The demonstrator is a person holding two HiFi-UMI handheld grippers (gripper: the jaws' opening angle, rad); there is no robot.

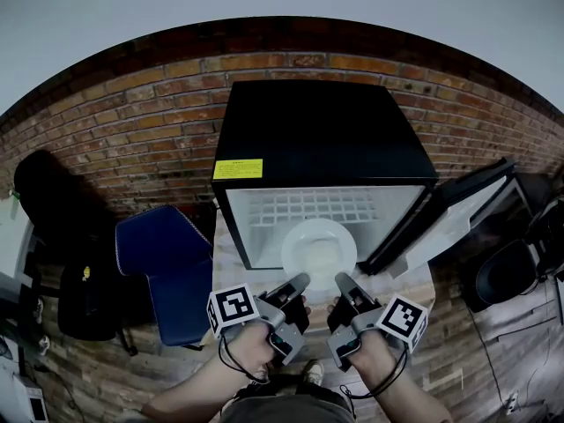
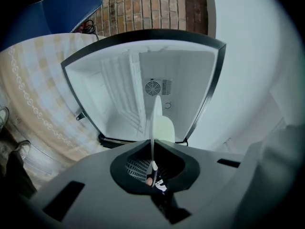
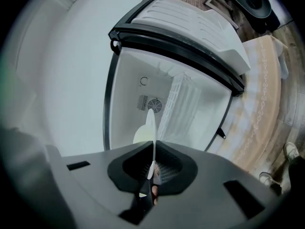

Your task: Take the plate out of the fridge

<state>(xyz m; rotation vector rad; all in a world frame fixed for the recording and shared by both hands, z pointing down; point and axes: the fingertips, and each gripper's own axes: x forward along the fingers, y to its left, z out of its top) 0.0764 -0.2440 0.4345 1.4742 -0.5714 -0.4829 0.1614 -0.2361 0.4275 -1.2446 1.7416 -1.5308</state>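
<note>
White plate (image 1: 319, 249); black fridge (image 1: 322, 126), yellow label (image 1: 238, 168); blue chair (image 1: 163, 258); red brick wall (image 1: 132, 122).

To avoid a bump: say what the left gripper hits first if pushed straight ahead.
The left gripper, shut on the plate, points into the open fridge; probably the back wall near the fan comes first, depth unclear.

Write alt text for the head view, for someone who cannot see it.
The left gripper and right gripper, one in each of a person's hands, pinch the near rim of a white plate at the mouth of a small black fridge. Its door stands open to the right, and a brick wall runs behind.
</note>
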